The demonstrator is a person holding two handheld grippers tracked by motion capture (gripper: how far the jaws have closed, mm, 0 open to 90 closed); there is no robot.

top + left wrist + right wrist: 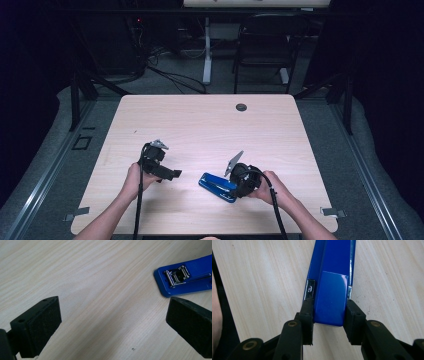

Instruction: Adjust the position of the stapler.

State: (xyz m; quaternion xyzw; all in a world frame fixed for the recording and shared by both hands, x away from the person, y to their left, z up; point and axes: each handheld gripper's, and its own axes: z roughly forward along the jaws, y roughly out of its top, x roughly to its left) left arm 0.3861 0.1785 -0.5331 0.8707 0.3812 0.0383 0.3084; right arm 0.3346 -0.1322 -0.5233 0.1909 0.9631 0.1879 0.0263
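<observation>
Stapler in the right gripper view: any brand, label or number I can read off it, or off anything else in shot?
No readable text anywhere.
Stapler: small engraved marks on its metal tab, too small and blurred to read.
Right gripper, left gripper, table: no markings visible.

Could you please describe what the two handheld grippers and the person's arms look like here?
Both the left gripper and the right gripper are matte black with two flat, block-like jaws. Each carries a grey three-cornered plate on top and trails a black cable. Brass-coloured pivot pins show on the right one. The forearms are bare, with no sleeves.
</observation>
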